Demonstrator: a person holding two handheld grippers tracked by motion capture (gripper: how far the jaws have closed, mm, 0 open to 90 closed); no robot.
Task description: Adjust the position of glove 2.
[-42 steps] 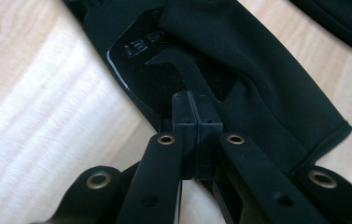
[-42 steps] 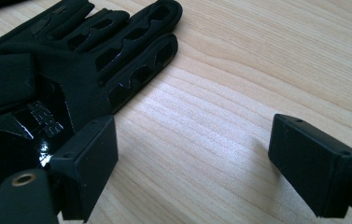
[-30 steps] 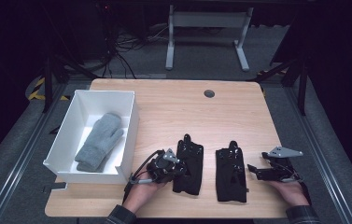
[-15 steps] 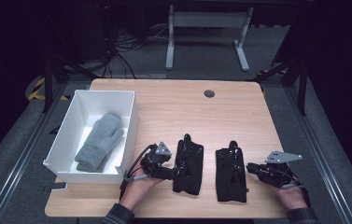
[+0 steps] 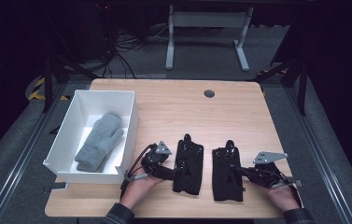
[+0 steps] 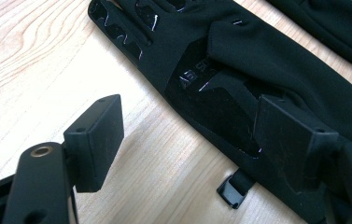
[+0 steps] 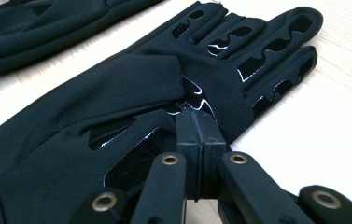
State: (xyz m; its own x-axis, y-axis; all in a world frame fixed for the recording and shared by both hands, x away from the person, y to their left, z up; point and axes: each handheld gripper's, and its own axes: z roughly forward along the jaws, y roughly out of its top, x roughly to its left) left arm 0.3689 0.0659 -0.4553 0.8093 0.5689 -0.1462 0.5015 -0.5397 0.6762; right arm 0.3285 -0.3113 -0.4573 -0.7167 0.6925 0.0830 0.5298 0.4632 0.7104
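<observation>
Left hand (image 5: 138, 189): enters from the 6 o'clock edge of the bench (image 5: 173, 100), palm low on the wood, forearm angled toward 1 o'clock.
Left hand-held gripper (image 5: 172, 172): lies nearly level, pointing toward 3 o'clock at the left glove's cuff end; grey plate on top.
Left jaws: parted fairly wide, just been opening; one pad over bare wood, the other over the glove's edge (image 6: 239, 88), no squeeze on it in the left gripper view.
Left glove (image 5: 188, 163): black, flat on the bench, fingers toward 12 o'clock, just at 3 o'clock of the left hand-held gripper.
Right hand (image 5: 281, 196): comes in at the 5 o'clock corner, wrist turned inward, fingers wrapped round the tool body.
Right hand-held gripper (image 5: 237, 171): held level, pointing toward 9 o'clock, tips over the right glove's palm.
Right jaws: pressed fully together, pad against pad, tips (image 7: 200, 133) resting at the glove's palm; whether any fabric is pinched cannot be told.
Right glove (image 5: 227, 170): black, flat, fingers toward 12 o'clock, just beside its mate, at 3 o'clock of it.
Box (image 5: 66, 135): white, at 9 o'clock on the bench, well apart from both hands.
Mitten (image 5: 100, 141): grey, lying inside the box.
</observation>
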